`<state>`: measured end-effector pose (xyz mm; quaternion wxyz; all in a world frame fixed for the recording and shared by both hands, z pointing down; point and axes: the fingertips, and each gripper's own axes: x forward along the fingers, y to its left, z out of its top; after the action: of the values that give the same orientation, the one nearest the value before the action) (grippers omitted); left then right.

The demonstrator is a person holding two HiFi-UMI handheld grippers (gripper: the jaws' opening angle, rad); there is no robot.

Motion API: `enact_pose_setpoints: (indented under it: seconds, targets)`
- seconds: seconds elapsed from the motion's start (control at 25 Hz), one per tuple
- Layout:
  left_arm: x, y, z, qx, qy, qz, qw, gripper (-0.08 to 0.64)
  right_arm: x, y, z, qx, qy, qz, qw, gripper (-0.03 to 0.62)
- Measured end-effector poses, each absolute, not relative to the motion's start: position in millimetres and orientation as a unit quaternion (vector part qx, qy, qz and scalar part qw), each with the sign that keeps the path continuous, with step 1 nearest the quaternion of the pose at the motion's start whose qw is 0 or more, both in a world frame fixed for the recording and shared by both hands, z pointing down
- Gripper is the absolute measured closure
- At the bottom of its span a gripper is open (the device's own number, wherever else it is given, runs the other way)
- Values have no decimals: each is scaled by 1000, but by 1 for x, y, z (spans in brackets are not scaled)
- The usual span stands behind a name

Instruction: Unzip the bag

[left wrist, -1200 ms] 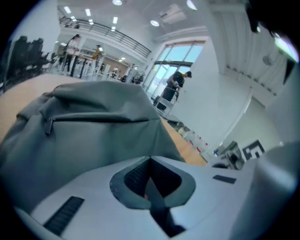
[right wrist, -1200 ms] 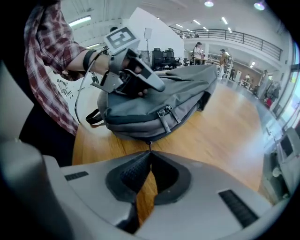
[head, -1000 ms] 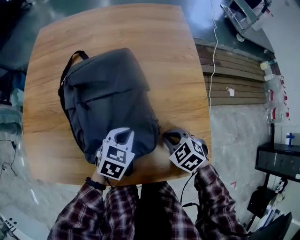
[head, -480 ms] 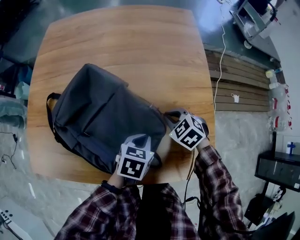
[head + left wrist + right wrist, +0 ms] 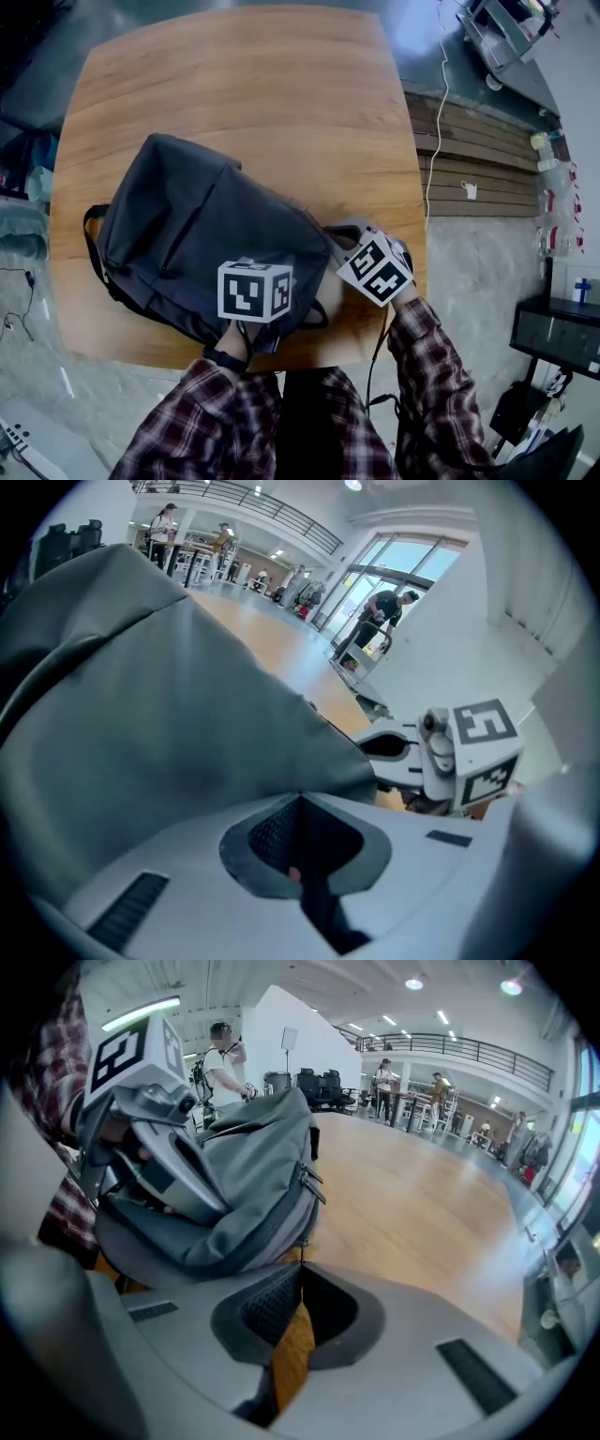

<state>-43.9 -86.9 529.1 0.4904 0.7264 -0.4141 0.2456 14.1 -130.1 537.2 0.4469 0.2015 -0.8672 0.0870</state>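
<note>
- Head view: the marker cube of the left gripper (image 5: pixel 300 797) covers its jaws and the near edge of the bag (image 5: pixel 187 234).
- Left gripper view: the bag runs off the left edge; its fabric covers the closed jaw tips.
- Right gripper view: the zipper pull (image 5: pixel 301 1252) pinched by the right gripper (image 5: pixel 300 1269) is too thin to resolve.

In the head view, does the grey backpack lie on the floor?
No, the backpack lies on the wooden table, near its front edge.

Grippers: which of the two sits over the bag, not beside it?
The left gripper: in the head view its cube overlaps the bag, while the right gripper is at the bag's edge, above the table.
</note>
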Motion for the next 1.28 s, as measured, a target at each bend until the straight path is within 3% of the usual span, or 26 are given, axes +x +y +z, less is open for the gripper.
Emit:
enact_pose_setpoints:
  seconds: [0.28, 0.68, 1.0, 1.08, 1.28]
  targets:
    - [-39, -94, 532, 728, -424, 265, 469, 552, 33, -84, 531, 222, -863, 103, 441, 575]
    - [-34, -98, 538, 715, -428, 281, 475, 552, 23, 14, 531, 245, -856, 239, 388, 575]
    - [-29, -99, 525, 747, -398, 262, 463, 552, 27, 24, 532, 232, -863, 205, 400, 577]
    - [-35, -105, 506, 782, -381, 259, 420, 552, 29, 20, 533, 227, -863, 196, 407, 575]
    - [-67, -114, 489, 849, -296, 396, 186, 552, 44, -1, 532, 234, -862, 174, 415, 575]
